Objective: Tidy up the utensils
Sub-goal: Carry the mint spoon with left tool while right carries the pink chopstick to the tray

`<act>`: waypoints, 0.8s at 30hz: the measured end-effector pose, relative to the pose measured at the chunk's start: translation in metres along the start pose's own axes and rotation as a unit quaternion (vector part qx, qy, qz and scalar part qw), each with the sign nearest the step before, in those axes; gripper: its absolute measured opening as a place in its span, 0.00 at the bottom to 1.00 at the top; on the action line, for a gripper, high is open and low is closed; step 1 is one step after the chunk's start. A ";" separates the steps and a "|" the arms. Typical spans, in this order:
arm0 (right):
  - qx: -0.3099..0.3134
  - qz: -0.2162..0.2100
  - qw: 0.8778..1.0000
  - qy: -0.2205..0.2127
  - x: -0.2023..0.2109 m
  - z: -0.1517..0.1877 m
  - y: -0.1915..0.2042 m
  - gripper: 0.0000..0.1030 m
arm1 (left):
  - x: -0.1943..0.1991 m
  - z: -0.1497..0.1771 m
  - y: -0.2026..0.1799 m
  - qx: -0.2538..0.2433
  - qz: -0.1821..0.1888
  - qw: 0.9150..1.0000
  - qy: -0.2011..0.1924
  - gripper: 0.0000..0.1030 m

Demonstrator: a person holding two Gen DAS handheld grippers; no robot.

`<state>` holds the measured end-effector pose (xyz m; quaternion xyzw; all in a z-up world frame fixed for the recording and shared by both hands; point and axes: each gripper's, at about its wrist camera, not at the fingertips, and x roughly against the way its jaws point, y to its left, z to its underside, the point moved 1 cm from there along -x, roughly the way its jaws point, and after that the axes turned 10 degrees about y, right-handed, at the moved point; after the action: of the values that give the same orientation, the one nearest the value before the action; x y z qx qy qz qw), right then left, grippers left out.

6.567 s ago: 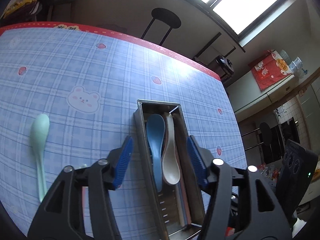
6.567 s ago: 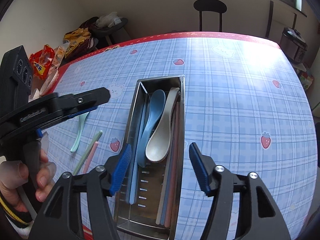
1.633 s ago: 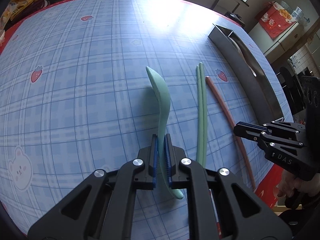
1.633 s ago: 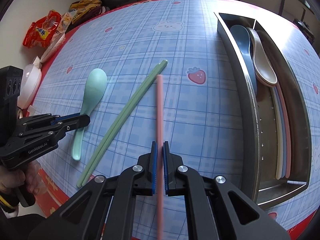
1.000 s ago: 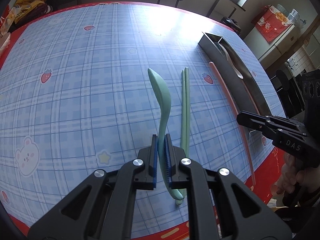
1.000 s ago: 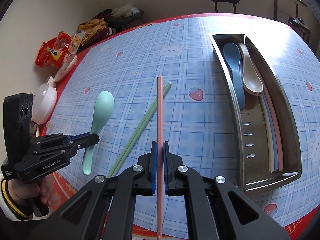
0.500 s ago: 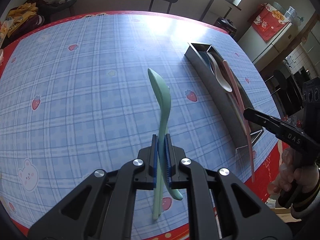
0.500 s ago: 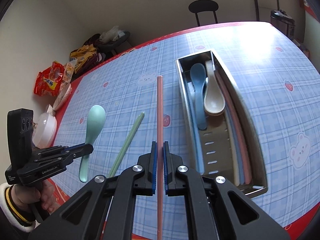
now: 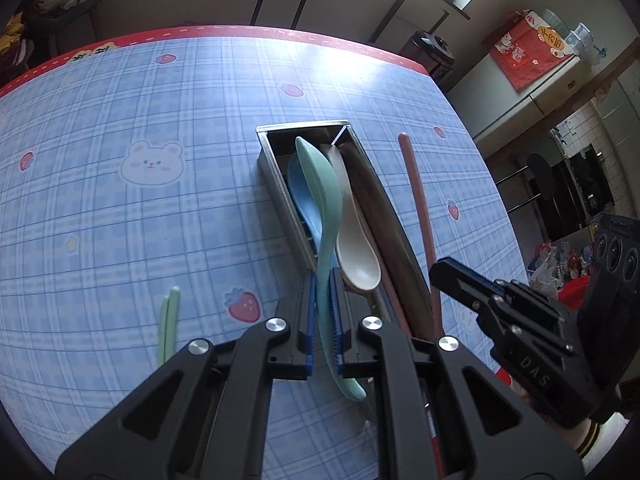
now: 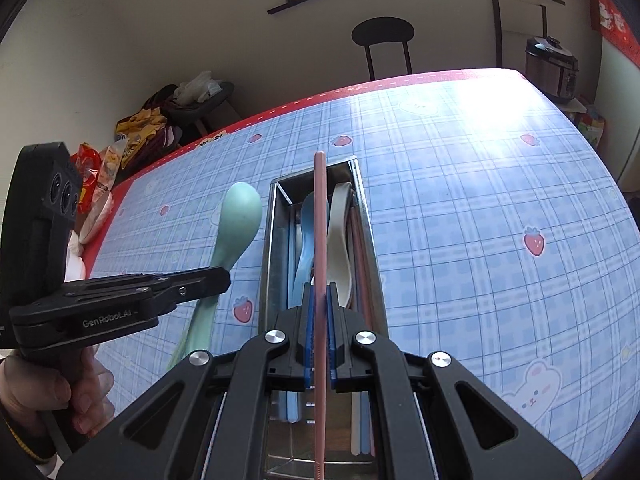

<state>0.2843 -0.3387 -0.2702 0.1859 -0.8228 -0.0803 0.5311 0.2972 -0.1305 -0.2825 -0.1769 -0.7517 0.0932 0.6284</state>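
1. Spreading under everything is the table (image 10: 480, 200) in its blue checked cloth; the steel utensil tray (image 9: 280, 200) lies lengthwise on it, running from 12 to 6 o'clock in your right wrist view.
2. Inside the tray you already have a blue spoon (image 10: 306, 232), a beige spoon (image 10: 340, 240) and several chopsticks along its 3 o'clock wall.
3. Your left gripper (image 9: 324, 320) is clamped tight on the handle of the green spoon (image 9: 320, 184), bowl hanging over the tray. It looks light, stiff and smooth, so the neck grip should suit, though it may pivot.
4. Your right gripper (image 10: 318, 344) is pinched on the pink chopstick (image 10: 319, 240), mid-shaft, above the tray. It looks thin, light and slick; holding near the balance point limits swinging.
5. Green chopsticks (image 9: 170, 320) wait on the cloth at 8 o'clock in your left view.
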 end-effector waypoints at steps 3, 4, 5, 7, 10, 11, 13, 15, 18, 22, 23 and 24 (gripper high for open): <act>-0.004 -0.008 1.000 0.010 -0.009 -0.002 -0.008 0.06 | -0.015 -0.014 -0.006 0.011 -0.013 1.000 0.010 0.11; -0.004 -0.010 1.000 0.014 -0.012 -0.002 -0.010 0.06 | -0.020 -0.017 -0.007 0.013 -0.020 1.000 0.014 0.11; -0.004 -0.011 1.000 0.017 -0.015 -0.002 -0.012 0.06 | -0.025 -0.021 -0.009 0.015 -0.026 0.999 0.018 0.11; -0.001 -0.013 1.000 0.023 -0.019 -0.002 -0.013 0.06 | -0.034 -0.027 -0.011 0.018 -0.037 0.999 0.026 0.11; 0.002 -0.017 1.000 0.026 -0.024 -0.004 -0.015 0.06 | -0.043 -0.036 -0.016 0.016 -0.049 0.998 0.032 0.11; 0.003 -0.018 0.999 0.027 -0.026 -0.004 -0.015 0.06 | -0.045 -0.039 -0.018 0.016 -0.056 0.998 0.034 0.11; 0.006 -0.019 0.999 0.028 -0.028 -0.005 -0.016 0.06 | -0.050 -0.043 -0.020 0.017 -0.064 0.997 0.038 0.11; 0.004 -0.018 0.999 0.029 -0.029 -0.005 -0.019 0.06 | -0.054 -0.045 -0.022 0.016 -0.072 0.996 0.041 0.11; -0.004 -0.019 0.999 0.031 -0.032 -0.007 -0.023 0.06 | -0.061 -0.047 -0.023 0.016 -0.079 0.996 0.045 0.11; -0.006 -0.019 0.999 0.036 -0.038 -0.008 -0.023 0.06 | -0.067 -0.050 -0.027 0.015 -0.081 0.995 0.048 0.11; -0.007 -0.019 0.999 0.037 -0.040 -0.011 -0.023 0.06 | -0.068 -0.050 -0.028 0.015 -0.081 0.995 0.048 0.11; -0.009 -0.019 0.999 0.038 -0.041 -0.011 -0.023 0.06 | -0.069 -0.051 -0.028 0.015 -0.080 0.996 0.048 0.11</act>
<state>0.3143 -0.3428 -0.3076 0.2000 -0.7977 -0.0907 0.5617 0.3528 -0.1871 -0.3250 -0.1108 -0.7313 0.0451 0.6715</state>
